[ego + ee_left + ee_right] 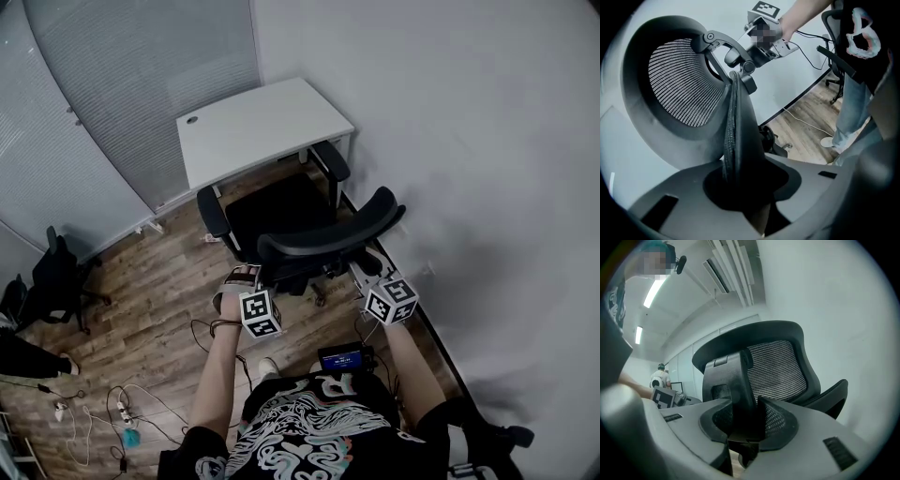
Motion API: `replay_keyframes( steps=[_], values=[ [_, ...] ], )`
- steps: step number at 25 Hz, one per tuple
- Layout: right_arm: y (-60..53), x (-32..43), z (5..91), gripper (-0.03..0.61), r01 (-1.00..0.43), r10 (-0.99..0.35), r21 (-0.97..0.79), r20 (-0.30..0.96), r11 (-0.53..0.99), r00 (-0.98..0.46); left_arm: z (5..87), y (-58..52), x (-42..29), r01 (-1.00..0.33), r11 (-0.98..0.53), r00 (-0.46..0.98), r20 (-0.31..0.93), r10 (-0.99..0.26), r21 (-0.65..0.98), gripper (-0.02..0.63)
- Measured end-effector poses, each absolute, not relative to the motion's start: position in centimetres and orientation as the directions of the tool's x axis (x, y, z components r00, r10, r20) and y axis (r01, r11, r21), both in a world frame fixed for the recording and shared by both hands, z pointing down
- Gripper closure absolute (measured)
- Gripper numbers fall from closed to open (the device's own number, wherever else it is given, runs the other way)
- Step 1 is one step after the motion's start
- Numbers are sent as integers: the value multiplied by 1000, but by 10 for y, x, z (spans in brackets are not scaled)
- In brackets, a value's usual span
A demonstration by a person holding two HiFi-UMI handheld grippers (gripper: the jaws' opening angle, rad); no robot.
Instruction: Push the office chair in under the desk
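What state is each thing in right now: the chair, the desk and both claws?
office chair: upright, facing the desk, seat mostly out from under it.
desk: standing by the wall, chair not yet tucked in.
left claw: shut on the office chair's backrest edge.
right claw: shut on the office chair's back frame.
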State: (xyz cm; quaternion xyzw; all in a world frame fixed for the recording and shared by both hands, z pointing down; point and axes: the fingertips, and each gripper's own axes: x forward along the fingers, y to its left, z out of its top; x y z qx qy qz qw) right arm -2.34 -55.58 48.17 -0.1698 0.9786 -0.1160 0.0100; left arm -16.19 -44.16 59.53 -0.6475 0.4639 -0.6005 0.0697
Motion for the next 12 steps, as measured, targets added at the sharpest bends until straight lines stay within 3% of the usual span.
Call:
replay_keyframes(
  steps=[12],
  values=[
    [-557,-22,482,460,-335,-342,-224,9,915,-940,597,-442,-164,-534,-554,-171,723,-669,-639,494]
  ],
)
